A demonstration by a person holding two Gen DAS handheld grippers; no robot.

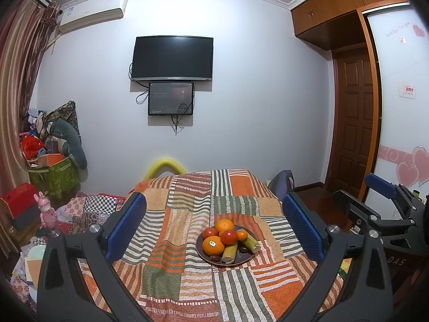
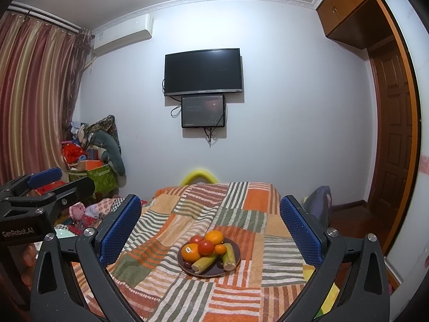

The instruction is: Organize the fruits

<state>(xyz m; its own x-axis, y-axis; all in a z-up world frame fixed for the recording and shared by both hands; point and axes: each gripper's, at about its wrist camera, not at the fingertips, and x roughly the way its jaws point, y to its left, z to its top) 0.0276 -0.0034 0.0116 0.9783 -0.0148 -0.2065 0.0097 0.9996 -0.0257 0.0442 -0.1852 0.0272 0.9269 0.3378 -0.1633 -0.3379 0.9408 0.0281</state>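
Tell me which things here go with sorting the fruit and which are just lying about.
For the job: plate; oranges; tomatoes; sugarcane pieces; left tool and right tool, both open.

Lying about: television; small screen; air conditioner; curtain; pink toy; green box.

Home bedroom or living room. Wall-mounted TV (image 1: 173, 58) at frame centre with a smaller screen (image 1: 171, 98) just below it, air conditioner (image 1: 93, 12) upper left, striped curtains (image 2: 32, 91) at left edge. Wooden door (image 1: 354, 123) and overhead cabinets (image 1: 335, 2) at right. Pile of bags and toys (image 1: 53, 150) in left corner. Patchwork cloth (image 1: 203, 209) covers a table at lower centre.
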